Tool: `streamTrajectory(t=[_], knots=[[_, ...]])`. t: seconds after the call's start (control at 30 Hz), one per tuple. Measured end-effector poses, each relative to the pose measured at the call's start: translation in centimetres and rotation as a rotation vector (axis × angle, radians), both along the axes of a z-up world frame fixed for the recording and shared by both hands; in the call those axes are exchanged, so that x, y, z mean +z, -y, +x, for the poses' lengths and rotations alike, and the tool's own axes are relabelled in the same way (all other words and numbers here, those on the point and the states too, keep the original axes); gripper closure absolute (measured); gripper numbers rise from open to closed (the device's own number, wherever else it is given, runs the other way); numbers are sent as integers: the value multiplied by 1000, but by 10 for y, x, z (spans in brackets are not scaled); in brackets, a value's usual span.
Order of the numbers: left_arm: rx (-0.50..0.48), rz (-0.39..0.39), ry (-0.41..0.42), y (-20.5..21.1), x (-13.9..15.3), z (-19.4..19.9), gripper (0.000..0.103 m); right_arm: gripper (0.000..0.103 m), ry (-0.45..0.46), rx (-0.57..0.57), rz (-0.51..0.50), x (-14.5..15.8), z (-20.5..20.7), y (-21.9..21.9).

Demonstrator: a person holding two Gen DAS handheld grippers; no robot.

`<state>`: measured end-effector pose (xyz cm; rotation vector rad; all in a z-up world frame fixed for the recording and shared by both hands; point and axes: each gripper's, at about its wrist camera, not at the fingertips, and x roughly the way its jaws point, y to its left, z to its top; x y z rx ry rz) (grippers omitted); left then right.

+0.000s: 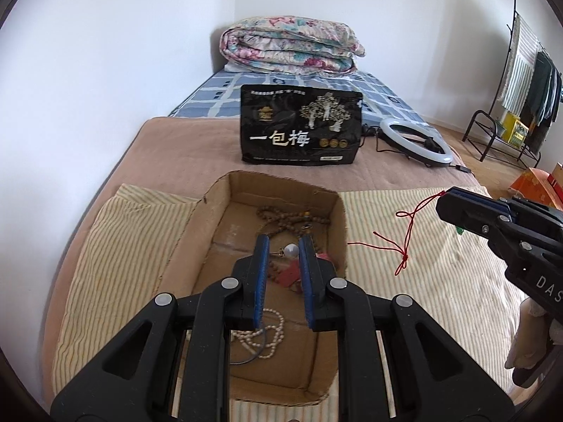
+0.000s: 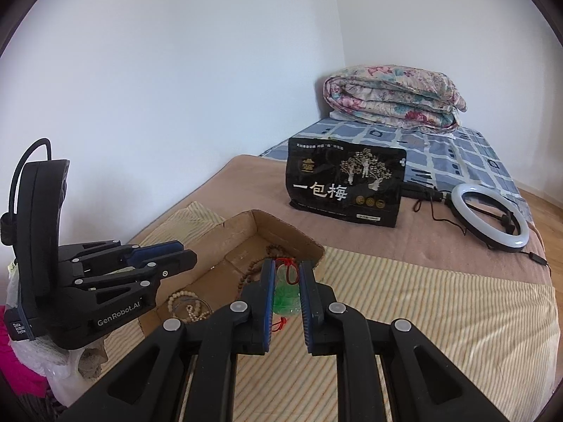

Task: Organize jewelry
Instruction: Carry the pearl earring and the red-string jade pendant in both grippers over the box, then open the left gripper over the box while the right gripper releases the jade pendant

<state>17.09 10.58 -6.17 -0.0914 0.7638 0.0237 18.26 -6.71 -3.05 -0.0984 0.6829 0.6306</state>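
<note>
Black linkage arms fill the bottom of the left wrist view, and at their tip the left tongs [image 1: 284,250] are pinched narrow on a pearl earring [image 1: 290,249], its small gold post sticking out toward 9 o'clock. They hang over an open cardboard box [image 1: 197,232] that sits on a striped cloth [image 1: 422,281] spread over the bed. Inside the box, a brown bead necklace [image 1: 281,216] lies toward 12 o'clock, a white pearl strand [image 1: 271,334] lies toward 6 o'clock with a thin dark cord looped beside it, and some red pieces lie between them, partly hidden by the tongs.

At 3 o'clock in that view, the right tongs [image 1: 444,197] come in from the side, closed on a jade pendant, with its red cord [image 1: 408,232] trailing down onto the striped cloth just beside the box. The right wrist view shows the green jade pendant [image 2: 286,295] clamped between the blue pads, red knot at its top, above the cloth at the box's near corner. The left tongs [image 2: 183,251] show at 9 o'clock there, over the box.

Farther up the bed at 12 o'clock stands a black snack bag [image 1: 301,125] with white Chinese lettering; a ring light [image 1: 417,142] lies at its 3 o'clock, and a folded floral quilt [image 1: 292,45] rests against the wall behind.
</note>
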Motion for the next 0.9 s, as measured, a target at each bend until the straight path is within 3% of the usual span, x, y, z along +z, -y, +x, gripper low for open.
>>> streamTrajectory(t=[0.3, 0.73, 0.9], knots=[[63, -34, -46, -33, -11, 0, 87, 91, -38, 56, -14, -19, 1, -32], [96, -29, -82, -48, -21, -2, 87, 90, -98, 105, -21, -39, 1, -55], [96, -27, -82, -48, -22, -2, 87, 79, -93, 107, -24, -39, 0, -57]])
